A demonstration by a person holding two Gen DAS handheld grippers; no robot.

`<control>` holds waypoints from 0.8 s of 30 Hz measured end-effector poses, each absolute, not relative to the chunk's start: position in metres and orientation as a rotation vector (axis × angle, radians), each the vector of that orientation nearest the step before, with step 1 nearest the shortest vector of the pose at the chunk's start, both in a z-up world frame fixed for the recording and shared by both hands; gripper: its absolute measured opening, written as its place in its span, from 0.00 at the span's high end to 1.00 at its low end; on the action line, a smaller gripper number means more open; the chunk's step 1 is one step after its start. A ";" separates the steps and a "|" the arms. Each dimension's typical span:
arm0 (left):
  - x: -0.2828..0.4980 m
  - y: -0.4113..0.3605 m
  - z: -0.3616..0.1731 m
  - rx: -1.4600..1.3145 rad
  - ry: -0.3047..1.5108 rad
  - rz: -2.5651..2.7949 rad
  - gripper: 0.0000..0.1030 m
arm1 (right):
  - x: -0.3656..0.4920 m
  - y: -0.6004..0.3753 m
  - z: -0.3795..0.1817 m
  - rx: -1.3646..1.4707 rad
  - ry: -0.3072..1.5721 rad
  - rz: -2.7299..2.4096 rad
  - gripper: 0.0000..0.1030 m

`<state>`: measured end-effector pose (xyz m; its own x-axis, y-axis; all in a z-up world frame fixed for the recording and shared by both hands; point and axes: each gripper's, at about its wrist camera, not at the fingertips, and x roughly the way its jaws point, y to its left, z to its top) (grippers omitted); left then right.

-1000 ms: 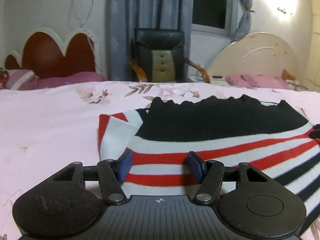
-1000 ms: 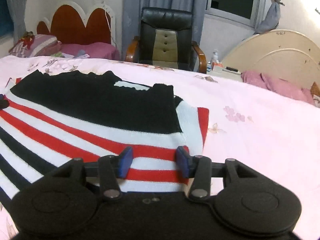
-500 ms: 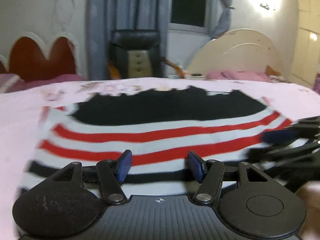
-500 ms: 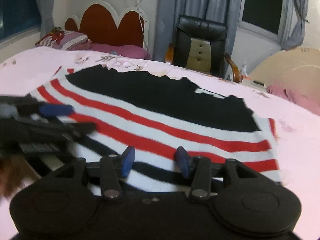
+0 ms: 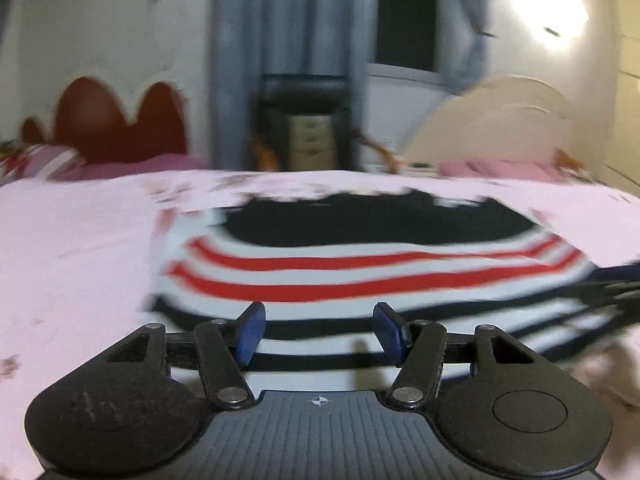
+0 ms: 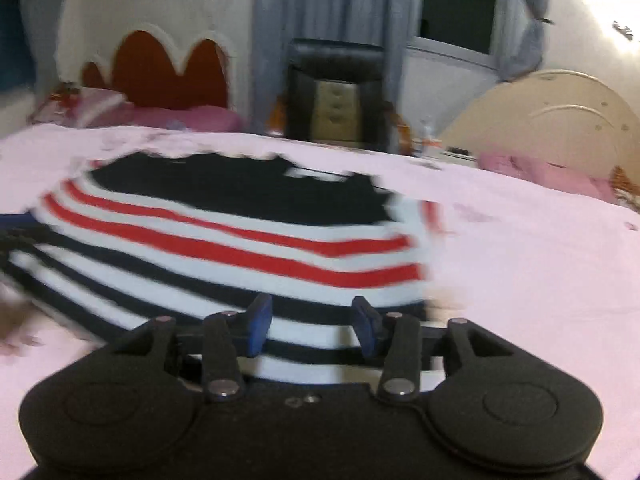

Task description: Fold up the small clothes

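A small striped sweater [image 5: 360, 264], black at the top with white, red and black stripes, lies flat on the pink bedspread [image 5: 80, 248]; it also shows in the right wrist view [image 6: 240, 232]. My left gripper [image 5: 318, 334] is open and empty, low over the sweater's near hem. My right gripper [image 6: 308, 326] is open and empty, over the hem toward the sweater's right side. The right gripper shows blurred at the right edge of the left wrist view [image 5: 616, 284]. Both views are motion-blurred.
A black office chair [image 6: 336, 92] stands beyond the bed's far edge. A red scalloped headboard [image 6: 160, 68] with pink pillows is at the far left, a cream headboard [image 6: 552, 120] at the far right. Pink bedspread [image 6: 540, 264] stretches right of the sweater.
Both grippers have pulled back from the sweater's upper side edges toward its near hem, staying open. The sweater lies flat with its sides folded in.
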<state>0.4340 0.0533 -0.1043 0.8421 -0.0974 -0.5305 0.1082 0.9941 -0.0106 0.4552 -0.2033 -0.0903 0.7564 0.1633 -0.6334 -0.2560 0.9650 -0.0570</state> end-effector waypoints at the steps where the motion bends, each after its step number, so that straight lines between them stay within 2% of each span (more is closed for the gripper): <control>1: 0.432 0.041 -0.106 0.040 0.562 -0.130 0.42 | 0.452 -0.189 -0.093 -0.154 0.688 0.263 0.58; 7: 0.423 0.029 -0.129 0.070 0.631 -0.128 0.42 | 0.436 -0.147 -0.115 -0.251 0.718 0.287 0.56; 14: 0.403 0.104 -0.132 0.027 0.654 0.039 0.42 | 0.425 -0.234 -0.114 -0.192 0.748 0.133 0.53; 18: 0.408 0.104 -0.126 0.038 0.669 0.049 0.42 | 0.422 -0.239 -0.114 -0.213 0.755 0.126 0.53; 19: 0.407 0.102 -0.121 0.036 0.657 0.063 0.42 | 0.422 -0.236 -0.111 -0.223 0.756 0.120 0.54; 20: 0.405 0.101 -0.118 0.043 0.639 0.080 0.42 | 0.422 -0.235 -0.106 -0.212 0.746 0.114 0.60; 22: 0.410 0.106 -0.127 0.045 0.692 0.108 0.42 | 0.420 -0.241 -0.099 -0.181 0.717 0.088 0.62; 24: 0.410 0.108 -0.128 0.021 0.683 0.103 0.42 | 0.426 -0.252 -0.113 -0.159 0.774 0.087 0.66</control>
<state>0.4097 0.1081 -0.1276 0.7705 0.1018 -0.6293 -0.0882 0.9947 0.0530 0.4264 -0.2516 -0.1127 0.7126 0.0196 -0.7013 -0.1364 0.9844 -0.1110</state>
